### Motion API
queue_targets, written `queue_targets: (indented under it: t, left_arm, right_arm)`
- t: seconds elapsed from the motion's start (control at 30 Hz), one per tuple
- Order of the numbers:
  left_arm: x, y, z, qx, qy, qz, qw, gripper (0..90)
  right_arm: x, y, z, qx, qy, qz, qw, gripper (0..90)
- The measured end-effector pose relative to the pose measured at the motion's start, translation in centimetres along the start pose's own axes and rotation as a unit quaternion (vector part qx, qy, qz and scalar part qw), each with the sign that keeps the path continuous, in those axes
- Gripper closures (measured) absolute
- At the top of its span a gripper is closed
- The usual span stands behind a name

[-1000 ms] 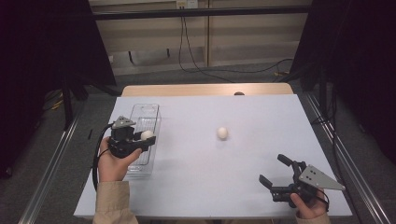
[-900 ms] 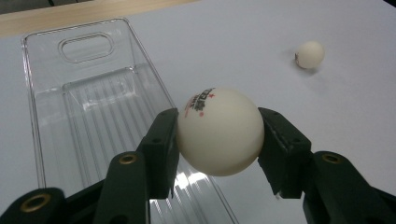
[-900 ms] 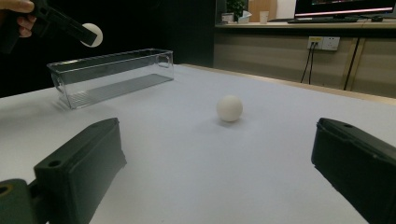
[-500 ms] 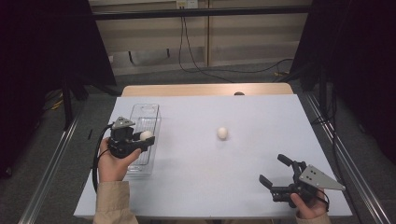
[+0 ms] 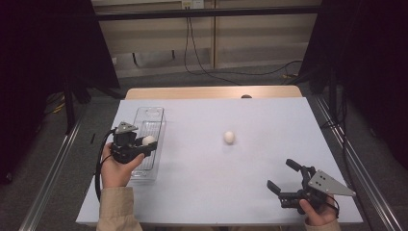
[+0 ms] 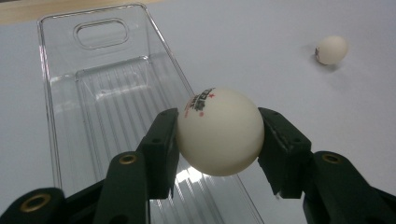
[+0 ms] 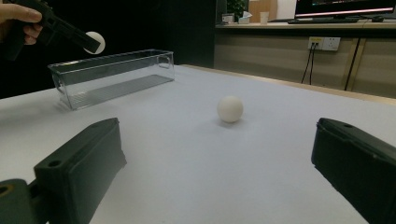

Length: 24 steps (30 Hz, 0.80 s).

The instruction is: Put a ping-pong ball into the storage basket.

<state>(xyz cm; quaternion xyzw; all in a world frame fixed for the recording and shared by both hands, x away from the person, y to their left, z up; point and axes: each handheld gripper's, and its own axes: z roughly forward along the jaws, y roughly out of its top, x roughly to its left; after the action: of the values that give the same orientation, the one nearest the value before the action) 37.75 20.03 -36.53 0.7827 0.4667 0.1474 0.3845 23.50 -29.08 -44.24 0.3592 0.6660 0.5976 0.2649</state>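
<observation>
At the near right corner of the white table [image 5: 202,192], the right gripper [image 5: 285,179] is held low in a hand, its jaws spread wide with nothing between them; in the right gripper view only bare tabletop is seen in the gap. Nearer the left edge, the left gripper [image 5: 144,147] is held in the person's left hand [image 5: 115,169] and is clamped on a white ball [image 6: 219,131], which is pressed from both sides by the black pads. Red and black print is seen on the upper left of this ball. The ball is held in the air above the clear plastic tray [image 6: 60,93], over the tray's right side wall, not touching it. The tray is set lengthwise along the left side of the table, and a handle slot is cut into its far end. Farther out, near the middle of the table, a second white ball [image 5: 229,137] is left lying on the surface, well apart from both grippers and from the tray.
</observation>
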Motion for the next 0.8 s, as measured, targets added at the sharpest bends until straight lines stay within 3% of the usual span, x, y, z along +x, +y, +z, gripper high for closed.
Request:
queue_targets:
  t: [0.8]
  left_arm:
    - [0.69, -0.64, 0.40, 0.006, 0.026, -0.005, 0.9996, 50.9]
  right_arm:
    - [0.02, 0.02, -0.01, -0.001, 0.000, 0.001, 1.0000, 1.3]
